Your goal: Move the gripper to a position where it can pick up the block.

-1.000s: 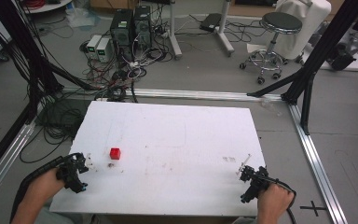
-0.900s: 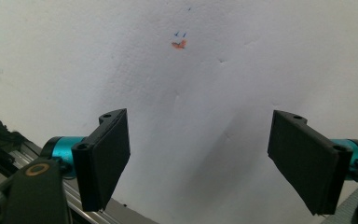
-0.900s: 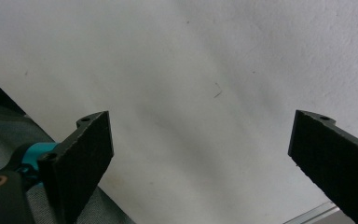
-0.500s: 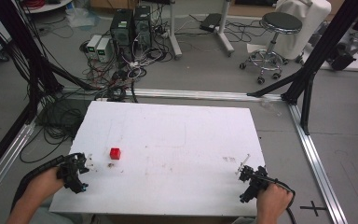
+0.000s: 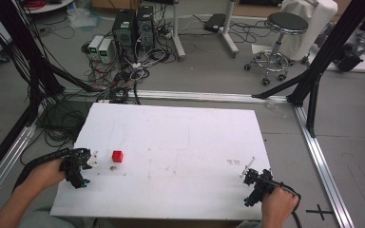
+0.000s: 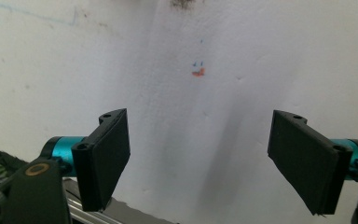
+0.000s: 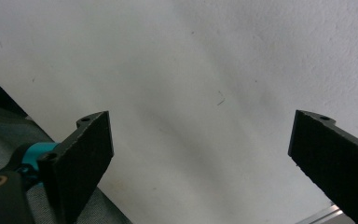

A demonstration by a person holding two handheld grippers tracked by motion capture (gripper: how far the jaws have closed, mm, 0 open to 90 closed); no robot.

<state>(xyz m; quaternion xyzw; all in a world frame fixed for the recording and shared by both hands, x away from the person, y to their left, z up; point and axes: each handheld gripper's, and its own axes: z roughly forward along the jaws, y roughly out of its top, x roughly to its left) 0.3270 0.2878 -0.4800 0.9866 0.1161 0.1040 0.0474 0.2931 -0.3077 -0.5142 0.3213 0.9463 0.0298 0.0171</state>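
- Table (image 5: 180, 142): white rectangular top, scuffed and faintly stained, standing inside an aluminium frame (image 5: 321, 156) on a grey floor. In the left gripper view its surface (image 6: 242, 56) carries a small orange-and-blue mark (image 6: 198, 71) ahead of the jaws and a dark smudge at the top edge; in the right gripper view (image 7: 191, 70) it is plain, with faint specks.
- Background, beyond the far edge: two dark computer towers (image 5: 134, 23), a tangle of cables (image 5: 123, 76) and a round stool (image 5: 285, 23) on castors.
- Left hand (image 5: 45, 173): comes in at the lower left and holds the left gripper at the table's near-left corner.
- Right hand (image 5: 278, 206): comes in at the lower right and holds the right gripper near the table's front edge.
- Left gripper (image 5: 83, 164): black, over the near-left part of the table. Its own view (image 6: 198, 158) shows the jaws spread wide apart with nothing between them, bare table beneath.
- Right gripper (image 5: 256, 183): black, near the front-right corner, a cable trailing from it. Its own view (image 7: 200, 158) shows the jaws likewise wide apart and holding nothing, the table's edge just below.
- Red cube (image 5: 117, 156): small, resting on the table's left half, just to the right of the left gripper, apart from it and untouched; well apart from the right gripper across the table.
- Dark speck (image 5: 112, 167): on the surface just in front of the cube.
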